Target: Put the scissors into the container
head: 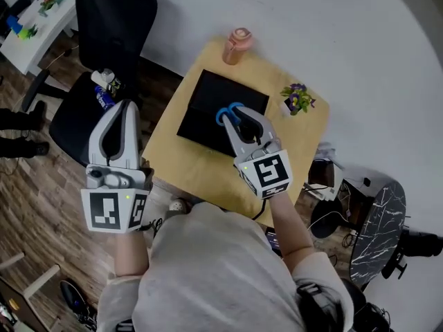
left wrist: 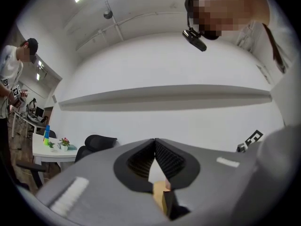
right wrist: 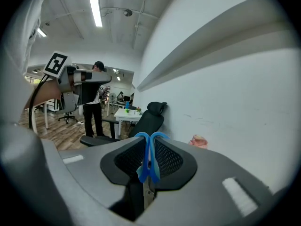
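Your right gripper (head: 242, 120) is clamped on the scissors (right wrist: 149, 161), with the blue handles past the tips and the blades lying back along the jaws. It hangs over the black container (head: 208, 109), so that hand is nearer. Your left gripper (head: 128, 109), pinched together on nothing, is off beside the table (head: 201, 168)

On the tabletop (head: 181, 166) the container (head: 206, 111) lies toward the far left edge, a cup (head: 236, 45) stands at the far corner behind it, a potted plant (head: 297, 99) near the right corner, the scissors (head: 221, 116) over the container, and a chair (head: 111, 26) left of the tabletop.
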The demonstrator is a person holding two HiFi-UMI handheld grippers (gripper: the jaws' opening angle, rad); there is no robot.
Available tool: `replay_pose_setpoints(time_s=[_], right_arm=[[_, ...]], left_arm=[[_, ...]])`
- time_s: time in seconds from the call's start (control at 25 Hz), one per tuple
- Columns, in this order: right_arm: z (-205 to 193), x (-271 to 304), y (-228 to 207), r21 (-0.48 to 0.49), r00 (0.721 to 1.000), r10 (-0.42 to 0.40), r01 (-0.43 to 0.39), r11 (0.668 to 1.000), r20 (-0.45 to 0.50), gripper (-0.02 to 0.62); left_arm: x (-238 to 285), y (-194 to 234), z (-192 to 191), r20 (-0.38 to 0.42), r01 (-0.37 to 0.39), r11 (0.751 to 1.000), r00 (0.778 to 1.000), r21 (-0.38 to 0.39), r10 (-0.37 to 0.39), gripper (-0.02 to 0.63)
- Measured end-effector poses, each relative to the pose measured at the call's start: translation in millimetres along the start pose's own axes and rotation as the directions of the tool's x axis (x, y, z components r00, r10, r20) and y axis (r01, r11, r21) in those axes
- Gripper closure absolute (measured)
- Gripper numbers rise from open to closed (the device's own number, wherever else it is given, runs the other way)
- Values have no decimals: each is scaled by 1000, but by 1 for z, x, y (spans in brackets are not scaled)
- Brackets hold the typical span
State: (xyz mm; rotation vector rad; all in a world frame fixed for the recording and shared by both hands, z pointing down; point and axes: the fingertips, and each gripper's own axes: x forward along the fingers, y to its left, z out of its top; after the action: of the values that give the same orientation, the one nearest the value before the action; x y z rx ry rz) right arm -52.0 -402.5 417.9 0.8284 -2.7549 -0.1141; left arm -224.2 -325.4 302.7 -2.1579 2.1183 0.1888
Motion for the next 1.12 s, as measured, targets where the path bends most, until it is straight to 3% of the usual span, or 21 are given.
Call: replay_pose_setpoints(time_s=[0.2, 0.44, 1.12], right_arm=[[-30, 24, 12, -4, 992, 91, -91, 996, -84, 522], [-74, 46, 27, -7, 963, 171, -176, 984, -208, 523], [-172, 79, 66, 6, 814, 328, -371, 929, -480, 522]], left_arm=[[-2, 5, -12, -40, -31, 999, 999, 5, 32, 548], [-9, 13, -22, -78, -73, 997, 994, 12, 74, 548], [-28, 34, -39, -144, -169, 985, 975, 29, 172, 548]])
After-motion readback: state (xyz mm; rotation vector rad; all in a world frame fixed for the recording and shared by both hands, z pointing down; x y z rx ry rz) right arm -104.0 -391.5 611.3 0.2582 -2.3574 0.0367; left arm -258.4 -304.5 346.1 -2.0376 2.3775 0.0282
